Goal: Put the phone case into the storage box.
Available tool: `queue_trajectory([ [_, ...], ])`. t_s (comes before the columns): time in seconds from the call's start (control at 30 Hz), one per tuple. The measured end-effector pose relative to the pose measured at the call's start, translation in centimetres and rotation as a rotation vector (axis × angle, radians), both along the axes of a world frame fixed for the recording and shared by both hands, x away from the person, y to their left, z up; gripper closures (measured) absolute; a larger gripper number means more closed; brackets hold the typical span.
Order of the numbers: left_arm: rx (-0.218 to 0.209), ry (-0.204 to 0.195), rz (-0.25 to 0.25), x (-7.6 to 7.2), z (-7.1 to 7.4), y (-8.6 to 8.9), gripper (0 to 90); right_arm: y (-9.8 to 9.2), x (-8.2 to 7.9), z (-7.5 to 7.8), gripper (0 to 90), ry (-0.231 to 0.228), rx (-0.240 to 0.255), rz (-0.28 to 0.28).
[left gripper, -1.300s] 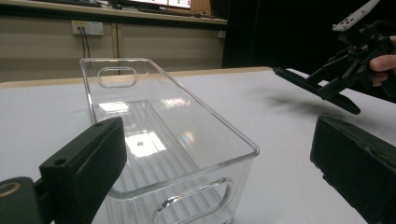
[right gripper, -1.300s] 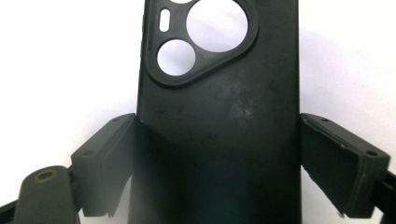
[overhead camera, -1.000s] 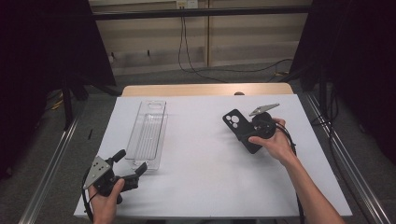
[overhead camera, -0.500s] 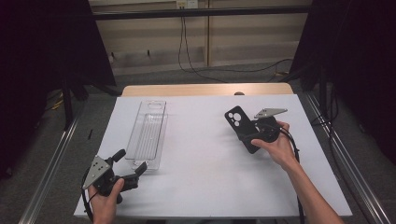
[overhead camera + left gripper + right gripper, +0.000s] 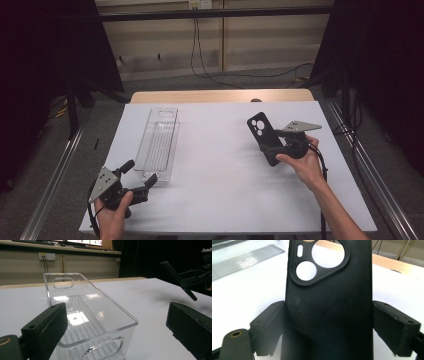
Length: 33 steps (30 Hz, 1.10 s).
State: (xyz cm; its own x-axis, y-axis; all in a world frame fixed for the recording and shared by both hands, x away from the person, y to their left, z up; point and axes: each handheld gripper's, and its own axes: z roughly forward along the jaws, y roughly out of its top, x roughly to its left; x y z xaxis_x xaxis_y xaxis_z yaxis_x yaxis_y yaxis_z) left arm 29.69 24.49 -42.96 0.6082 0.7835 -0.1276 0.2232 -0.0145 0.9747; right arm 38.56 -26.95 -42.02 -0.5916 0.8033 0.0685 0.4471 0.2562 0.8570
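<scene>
In the right gripper view the black phone case (image 5: 329,302) runs off the top and bottom edges of the frame, so its full length is cut off, and its lower half covers the bench behind it. It is matte, faintly scuffed, with a rounded camera cut-out holding two round holes and a small slot. The right gripper (image 5: 329,325) has its jaws set wide, one pad pressed against each long side of the case, gripping it.

In the high view the case (image 5: 265,137) sits right of centre, tilted above the white bench (image 5: 220,165), and the person's right hand hides its lower end.

The left gripper (image 5: 137,182) is at the lower left of the high view, its jaws parted with nothing between them, just at the near end of a clear plastic tray (image 5: 160,145). In the left gripper view the tray (image 5: 87,317) is long and narrow, with a ribbed floor, rounded rim and oval handle slots; its near end is cut off by the bottom of the frame.
</scene>
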Motion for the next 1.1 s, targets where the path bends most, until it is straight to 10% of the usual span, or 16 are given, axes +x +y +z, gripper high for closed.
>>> queue_trajectory([
  [1.1,-0.015,-0.008,-0.039,-0.2,0.3,-0.4,3.7,0.5,-5.4,-0.5,13.9,-0.089,0.121,0.131],
])
